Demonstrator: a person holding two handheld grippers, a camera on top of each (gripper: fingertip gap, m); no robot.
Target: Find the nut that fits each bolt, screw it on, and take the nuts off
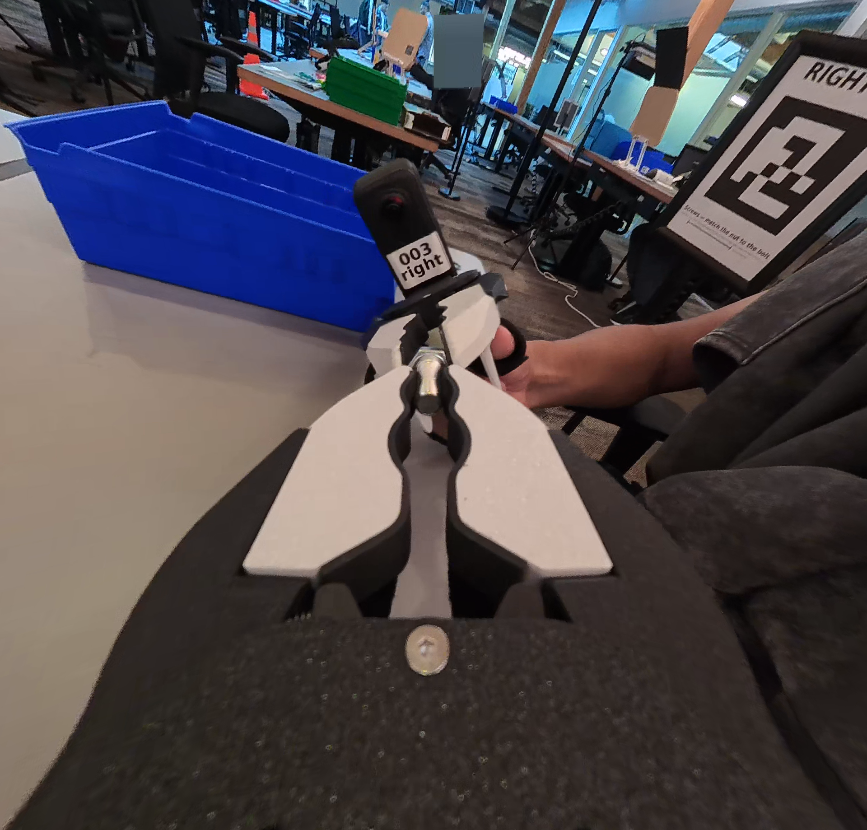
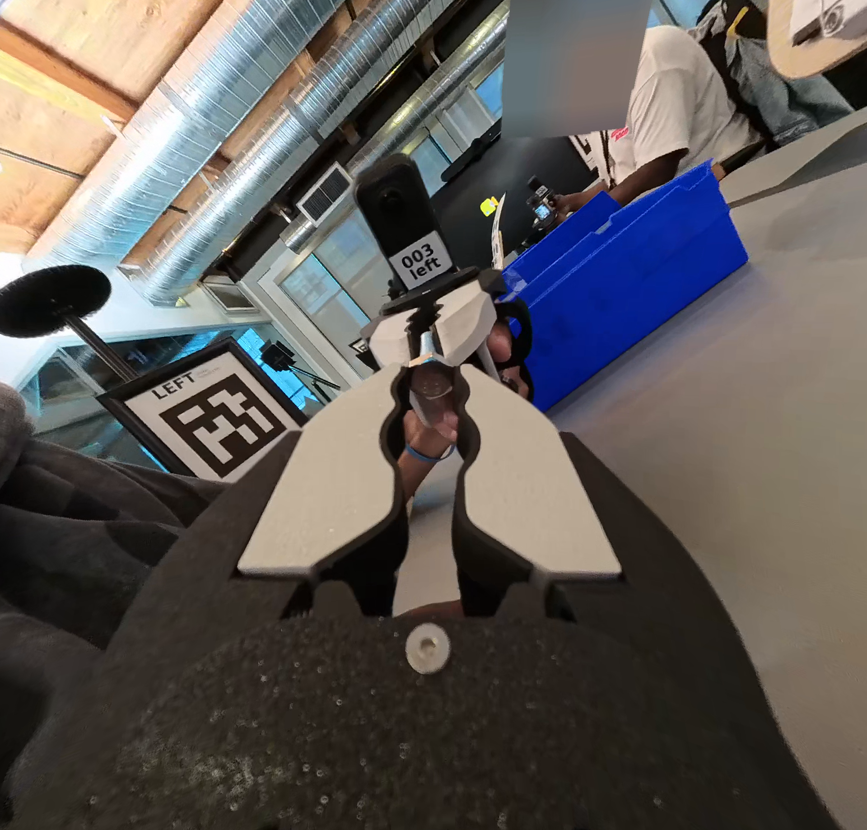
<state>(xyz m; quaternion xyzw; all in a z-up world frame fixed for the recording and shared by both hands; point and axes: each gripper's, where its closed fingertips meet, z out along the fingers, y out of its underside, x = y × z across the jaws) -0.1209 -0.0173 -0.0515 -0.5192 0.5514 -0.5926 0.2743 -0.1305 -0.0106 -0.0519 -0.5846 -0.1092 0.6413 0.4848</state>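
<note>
In the left wrist view my left gripper (image 1: 429, 378) is shut on a silver bolt (image 1: 426, 385), which points away toward the right gripper (image 1: 429, 338). A silver hex nut (image 1: 429, 353) sits on the bolt's far end, between the right gripper's tips. In the right wrist view my right gripper (image 2: 429, 378) is shut on the hex nut (image 2: 428, 380). The bolt's shank (image 2: 428, 343) runs on into the left gripper (image 2: 427, 333) facing it. Both grippers are held above the table edge, tip to tip.
A blue plastic bin (image 1: 187, 197) stands on the grey table (image 1: 94, 385) to the left; it also shows in the right wrist view (image 2: 633, 291). Framed marker signs (image 1: 788, 164) (image 2: 211, 413) stand nearby. A person in a white shirt (image 2: 680, 113) sits behind the bin. My left and right fingertips are right by each other.
</note>
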